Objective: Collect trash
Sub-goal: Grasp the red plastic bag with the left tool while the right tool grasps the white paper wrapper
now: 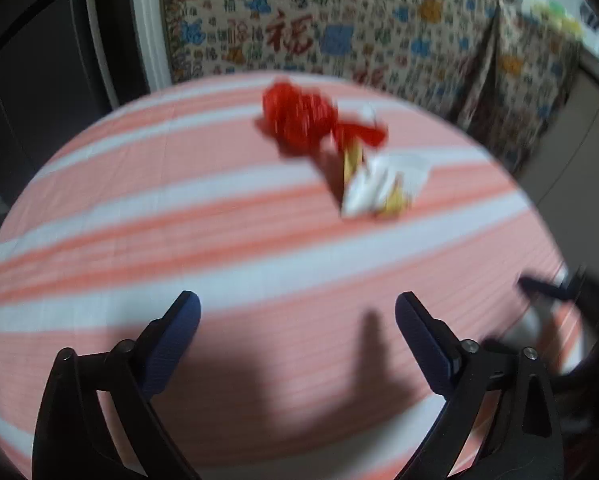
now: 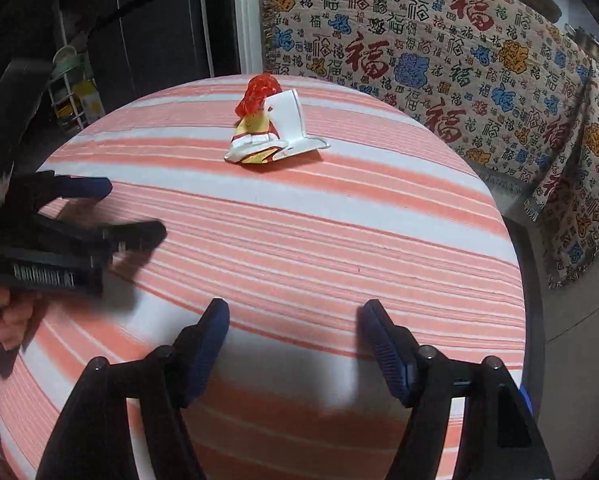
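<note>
On the far part of a round table with a pink-and-white striped cloth (image 1: 179, 200) (image 2: 339, 232) lies a small heap of trash. It is a crumpled red plastic bag (image 1: 299, 120) (image 2: 259, 94), a white and yellow wrapper (image 1: 379, 188) (image 2: 259, 144) and a bent white card (image 2: 289, 116). My left gripper (image 1: 297, 304) hangs open above the near side of the cloth, with nothing between its fingers. My right gripper (image 2: 295, 312) is open too, empty, well short of the heap. The left gripper (image 2: 135, 212) also shows at the left of the right wrist view, held by a hand (image 2: 7, 320).
A patterned blanket with red and blue characters (image 1: 339, 32) (image 2: 439, 60) hangs over furniture behind the table. A dark cabinet or fridge (image 2: 147, 32) and a small wire rack (image 2: 73, 92) stand at the back left. The right gripper's tip (image 1: 547, 286) shows at the right edge.
</note>
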`<action>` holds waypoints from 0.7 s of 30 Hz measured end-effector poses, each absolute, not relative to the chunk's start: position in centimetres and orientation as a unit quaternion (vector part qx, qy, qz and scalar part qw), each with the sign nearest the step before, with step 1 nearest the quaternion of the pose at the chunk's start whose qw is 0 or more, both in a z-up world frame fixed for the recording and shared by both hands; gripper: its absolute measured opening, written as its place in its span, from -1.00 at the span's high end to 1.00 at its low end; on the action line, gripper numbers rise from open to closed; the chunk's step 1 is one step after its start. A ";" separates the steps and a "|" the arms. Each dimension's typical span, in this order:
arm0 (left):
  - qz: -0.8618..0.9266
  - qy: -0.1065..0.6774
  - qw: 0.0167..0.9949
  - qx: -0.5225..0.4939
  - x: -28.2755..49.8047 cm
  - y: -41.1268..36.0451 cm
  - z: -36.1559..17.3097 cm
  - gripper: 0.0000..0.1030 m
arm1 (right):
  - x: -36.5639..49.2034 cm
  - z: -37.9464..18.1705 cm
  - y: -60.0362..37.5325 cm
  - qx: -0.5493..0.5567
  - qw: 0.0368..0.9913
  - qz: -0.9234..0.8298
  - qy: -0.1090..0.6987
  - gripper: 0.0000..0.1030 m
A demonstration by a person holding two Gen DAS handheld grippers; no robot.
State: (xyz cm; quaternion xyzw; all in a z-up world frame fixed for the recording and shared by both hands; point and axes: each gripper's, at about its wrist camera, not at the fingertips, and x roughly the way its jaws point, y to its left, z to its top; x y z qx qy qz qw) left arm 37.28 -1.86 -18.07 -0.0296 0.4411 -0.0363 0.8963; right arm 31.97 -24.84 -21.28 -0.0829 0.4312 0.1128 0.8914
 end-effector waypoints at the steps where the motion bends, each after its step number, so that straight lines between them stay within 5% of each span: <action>1: -0.040 0.429 0.901 -0.043 38.3 -1.5 -16.9 -0.88 | 32.0 -21.3 -24.7 -0.085 0.891 0.112 0.431 -0.41; 5: -0.039 0.403 0.909 -0.096 45.3 -0.5 -13.9 -0.89 | 32.6 -21.2 -24.7 -0.083 0.891 0.113 0.432 -0.42; 10: -0.030 0.449 0.879 -0.157 52.6 -0.2 -17.0 -0.77 | 32.8 -21.3 -24.7 -0.082 0.890 0.114 0.433 -0.43; 12: -0.029 0.463 0.869 -0.170 53.6 -0.2 -18.6 -0.47 | 32.8 -21.3 -24.7 -0.082 0.890 0.114 0.433 -0.43; 13: -0.037 0.468 0.865 -0.179 53.6 -0.1 -19.2 0.03 | 32.8 -21.3 -24.7 -0.082 0.890 0.114 0.433 -0.43; 21: -0.048 0.442 0.883 -0.152 47.2 3.4 -17.0 0.18 | 32.9 -21.3 -24.6 -0.083 0.890 0.117 0.432 -0.43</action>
